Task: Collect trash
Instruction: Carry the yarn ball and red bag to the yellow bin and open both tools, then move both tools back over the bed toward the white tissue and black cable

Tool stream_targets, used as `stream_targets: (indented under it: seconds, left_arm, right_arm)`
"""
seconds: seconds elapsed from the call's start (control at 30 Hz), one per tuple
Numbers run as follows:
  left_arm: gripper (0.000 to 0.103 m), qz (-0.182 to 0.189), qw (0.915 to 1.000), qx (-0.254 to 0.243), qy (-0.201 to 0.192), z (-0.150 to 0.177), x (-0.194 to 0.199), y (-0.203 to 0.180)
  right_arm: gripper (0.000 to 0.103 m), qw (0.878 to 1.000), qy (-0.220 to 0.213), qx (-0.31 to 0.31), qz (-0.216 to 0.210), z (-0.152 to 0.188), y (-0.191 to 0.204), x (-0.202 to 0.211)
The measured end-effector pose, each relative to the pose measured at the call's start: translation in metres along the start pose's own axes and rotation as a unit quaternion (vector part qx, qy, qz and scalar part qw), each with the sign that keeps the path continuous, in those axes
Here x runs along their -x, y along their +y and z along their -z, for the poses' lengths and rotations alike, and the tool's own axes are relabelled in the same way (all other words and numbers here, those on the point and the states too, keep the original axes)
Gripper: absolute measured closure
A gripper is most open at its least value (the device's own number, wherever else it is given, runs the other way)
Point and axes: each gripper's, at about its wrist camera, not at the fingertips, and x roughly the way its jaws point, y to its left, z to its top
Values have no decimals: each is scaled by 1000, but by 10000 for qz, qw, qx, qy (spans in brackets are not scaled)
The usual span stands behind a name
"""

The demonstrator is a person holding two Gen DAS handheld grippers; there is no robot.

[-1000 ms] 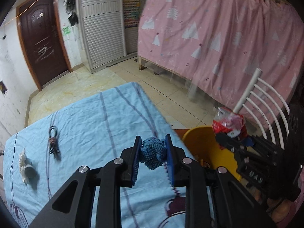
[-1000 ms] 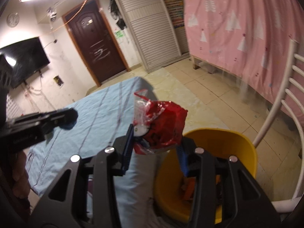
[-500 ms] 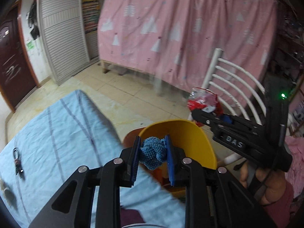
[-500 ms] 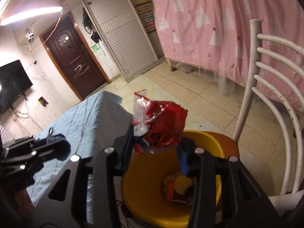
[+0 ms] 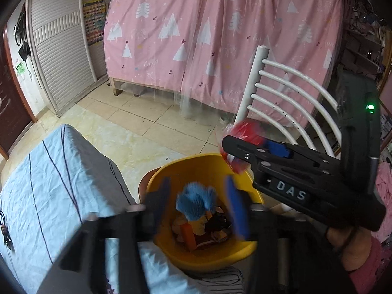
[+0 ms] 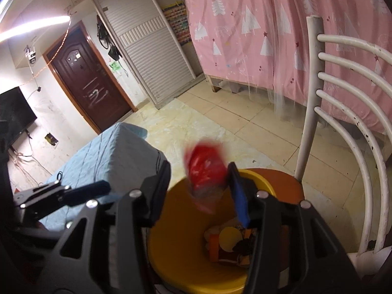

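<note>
A yellow bin (image 5: pixel 171 242) (image 6: pixel 176 252) holds several pieces of trash and stands on an orange stool. My left gripper (image 5: pixel 197 204) is open above it, and a blue knitted ball (image 5: pixel 194 203) is loose between its jaws, blurred, over the bin. My right gripper (image 6: pixel 201 191) is open above the bin's rim; a red plastic wrapper (image 6: pixel 205 171) is blurred between its jaws, touching only the right one. In the left wrist view the right gripper (image 5: pixel 247 152) and the wrapper (image 5: pixel 245 132) hang at the bin's far right rim.
A table with a light blue striped cloth (image 5: pixel 49 186) (image 6: pixel 110 156) lies left of the bin. A white slatted chair back (image 5: pixel 281 98) (image 6: pixel 343 122) stands right of it. A pink curtain (image 5: pixel 220 36) and tiled floor (image 5: pixel 147 122) lie beyond.
Both grippers moved from the table to above the yellow bin. Both have opened: the blue ball and the red wrapper, held tight before, are now loose and blurred.
</note>
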Motion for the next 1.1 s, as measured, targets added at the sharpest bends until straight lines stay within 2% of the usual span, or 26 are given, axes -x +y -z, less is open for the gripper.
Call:
stream_targets:
  seconds: [0.07, 0.13, 0.57, 0.73, 1.0, 1.1]
  left_arm:
    - [39, -27, 10000, 34, 1, -1, -2, 2]
    - [38, -77, 10000, 38, 13, 0, -2, 3]
    - [38, -103, 9998, 112, -119, 3, 16, 10]
    - [38, -139, 9995, 163, -211, 7, 29, 23]
    - [38, -181, 9982, 409, -401, 14, 52, 52]
    - [35, -237, 9970, 531, -509, 19, 64, 67]
  right_arm:
    - [54, 10000, -8, -72, 0, -2, -3, -1]
    - [54, 10000, -2, -83, -14, -3, -5, -2]
    - [53, 10000, -7, -33, -35, -2, -2, -2]
    - [42, 10000, -22, 29, -35, 0, 7, -1]
    - [40, 9998, 43, 187, -108, -3, 34, -5]
    - [40, 9994, 58, 309, -154, -2, 52, -6]
